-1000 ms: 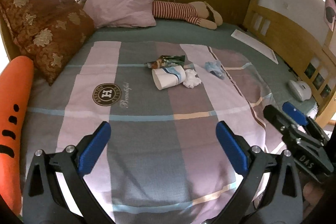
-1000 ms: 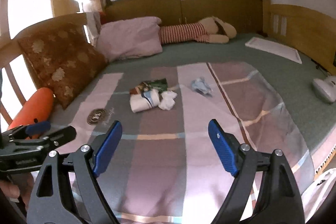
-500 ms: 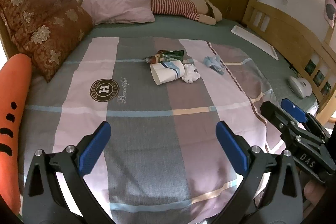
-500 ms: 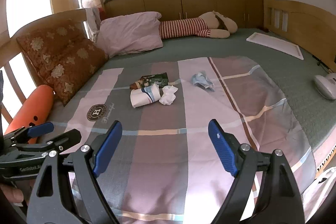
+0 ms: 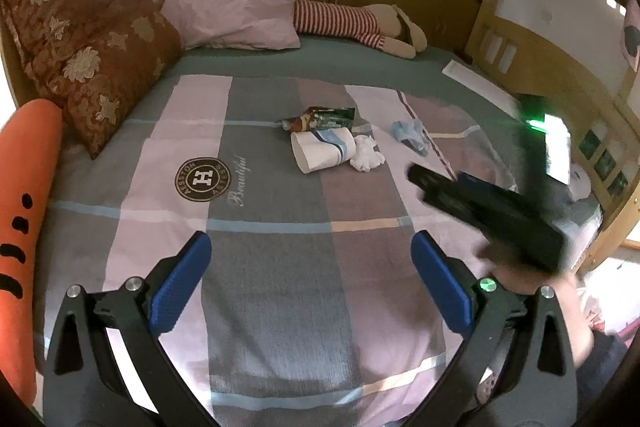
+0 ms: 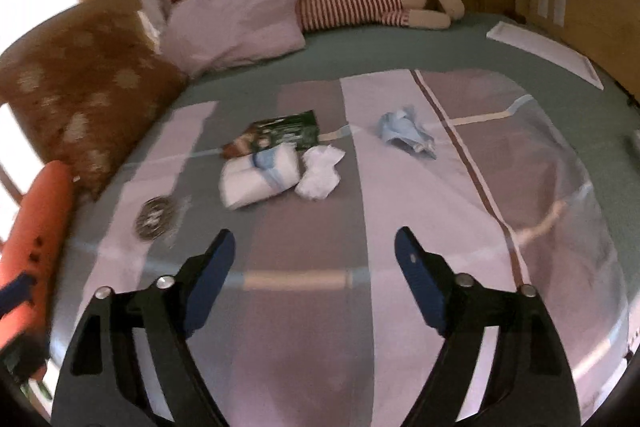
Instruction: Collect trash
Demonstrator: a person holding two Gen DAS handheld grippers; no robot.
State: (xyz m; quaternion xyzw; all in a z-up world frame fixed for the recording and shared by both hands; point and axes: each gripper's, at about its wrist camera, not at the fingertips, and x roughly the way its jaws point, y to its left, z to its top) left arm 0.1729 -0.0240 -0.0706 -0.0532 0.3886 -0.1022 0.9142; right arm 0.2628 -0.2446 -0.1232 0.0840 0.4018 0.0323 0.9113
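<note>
A small heap of trash lies mid-bed on the checked blanket (image 5: 280,267): a paper cup (image 5: 322,151) (image 6: 260,183) on its side, a green snack wrapper (image 5: 322,118) (image 6: 284,135) behind it, a crumpled white tissue (image 5: 366,158) (image 6: 320,175) beside it, and a crumpled blue scrap (image 5: 412,135) (image 6: 404,130) further right. My left gripper (image 5: 310,283) hangs open over the near blanket with nothing between its fingers. My right gripper (image 6: 316,275) is short of the tissue, its jaws closing on nothing. In the left wrist view it shows as a dark blur (image 5: 436,181) at the right.
Brown floral cushions (image 5: 92,67), a pink pillow (image 5: 232,11) and a striped plush toy (image 5: 352,23) line the head end. An orange carrot bolster (image 5: 24,211) lies along the left edge. A wooden bed frame (image 5: 560,67) runs along the right, a white flat sheet (image 6: 544,47) beside it.
My right gripper has swept forward and down over the blanket toward the trash, and its jaws have narrowed. The left gripper has hardly moved.
</note>
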